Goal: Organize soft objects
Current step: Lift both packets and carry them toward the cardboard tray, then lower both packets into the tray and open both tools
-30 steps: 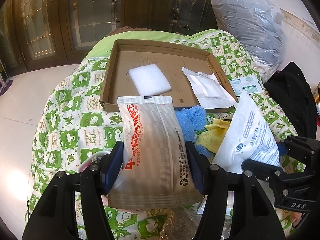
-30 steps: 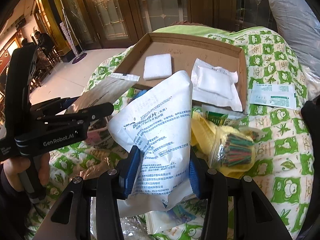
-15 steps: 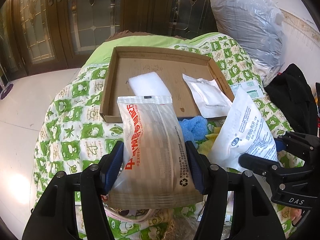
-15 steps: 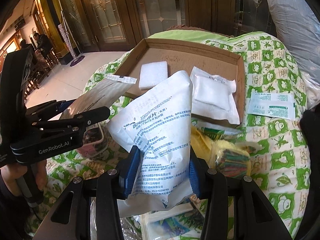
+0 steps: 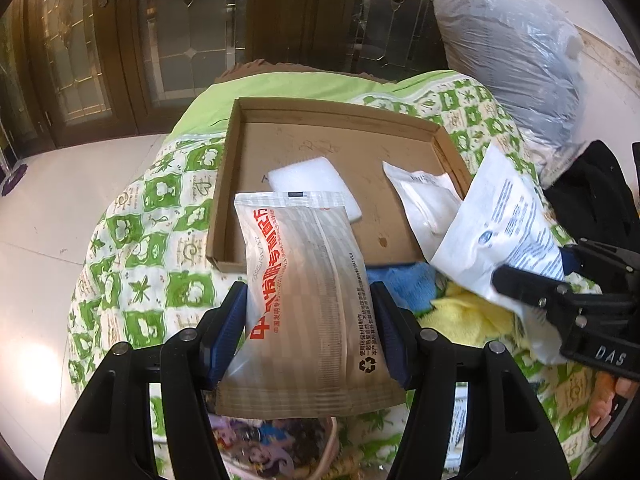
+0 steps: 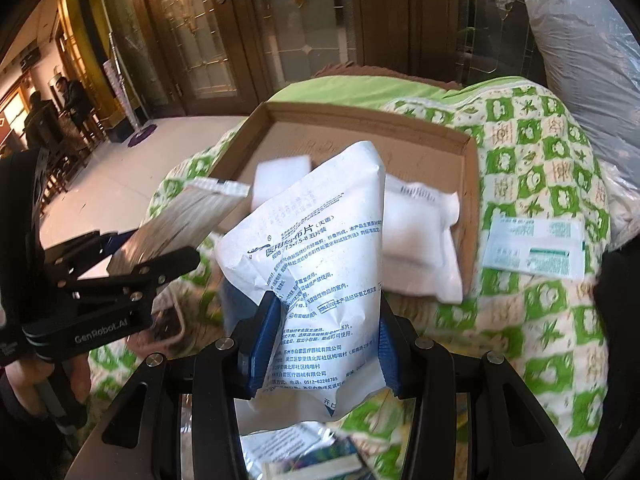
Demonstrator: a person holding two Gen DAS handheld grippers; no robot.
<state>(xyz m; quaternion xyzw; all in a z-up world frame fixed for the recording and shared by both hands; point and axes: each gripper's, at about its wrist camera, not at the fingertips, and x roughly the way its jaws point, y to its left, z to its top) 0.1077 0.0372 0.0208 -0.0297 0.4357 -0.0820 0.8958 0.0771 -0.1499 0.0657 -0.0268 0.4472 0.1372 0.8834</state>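
My left gripper [image 5: 308, 320] is shut on a beige striped pouch with red lettering [image 5: 304, 296], held above the near edge of the cardboard tray [image 5: 228, 184]. My right gripper [image 6: 326, 328] is shut on a white gauze packet with blue print [image 6: 320, 248], carried beside it toward the tray [image 6: 468, 184]. The tray holds a white foam pad [image 5: 308, 178] and a white sealed pouch [image 5: 428, 200]. In the right wrist view, the foam pad [image 6: 280, 176] is partly hidden behind the packet, with the sealed pouch [image 6: 420, 236] to the right.
A green checked quilt [image 5: 152, 240] covers the surface. Blue cloth [image 5: 408, 284] and yellow cloth [image 5: 468, 316] lie near the tray's front. A green-printed sachet [image 6: 534, 246] lies right of the tray. A grey plastic bag [image 5: 516, 52] and dark clothing [image 5: 592, 196] sit at the right.
Both grippers have moved forward toward the tray with their packets still held. The tray and its contents now look closer, and the pile of cloths has slid lower.
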